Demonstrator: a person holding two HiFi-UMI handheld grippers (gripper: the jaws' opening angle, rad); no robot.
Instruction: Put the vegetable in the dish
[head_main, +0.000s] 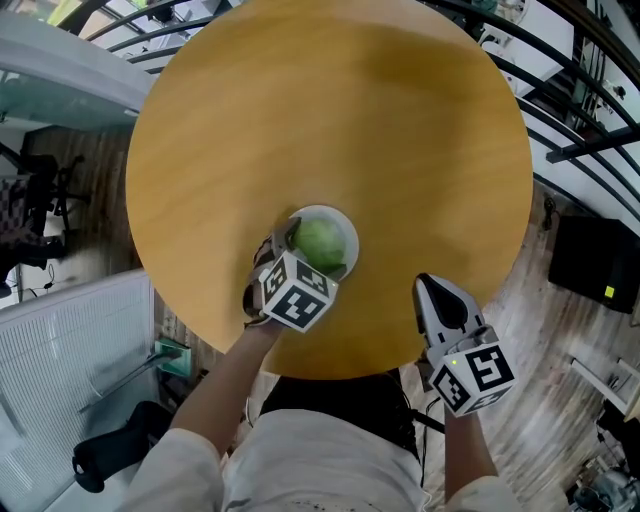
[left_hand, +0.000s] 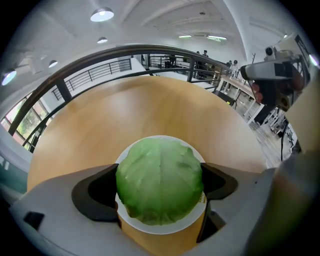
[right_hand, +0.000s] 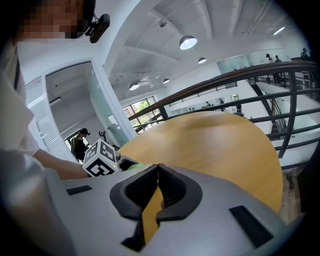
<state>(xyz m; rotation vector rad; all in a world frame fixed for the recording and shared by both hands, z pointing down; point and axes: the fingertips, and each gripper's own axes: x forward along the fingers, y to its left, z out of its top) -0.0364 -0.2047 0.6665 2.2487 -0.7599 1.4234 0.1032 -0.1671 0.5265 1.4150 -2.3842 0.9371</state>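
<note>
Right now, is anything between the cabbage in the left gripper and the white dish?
Nothing visible. The left gripper's jaws are shut on the cabbage, which is right over the white dish; the dish's rim shows round it. The right gripper, shut and empty, is off to the side.

The right gripper (right_hand: 158, 170) is seen with its fingers (right_hand: 176, 192) pressed together, nothing gripped; the round wooden surface (right_hand: 220, 145) is spread ahead.

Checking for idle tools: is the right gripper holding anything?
No, the right gripper is shut with nothing between its fingers; only the table shows through the gap.
</note>
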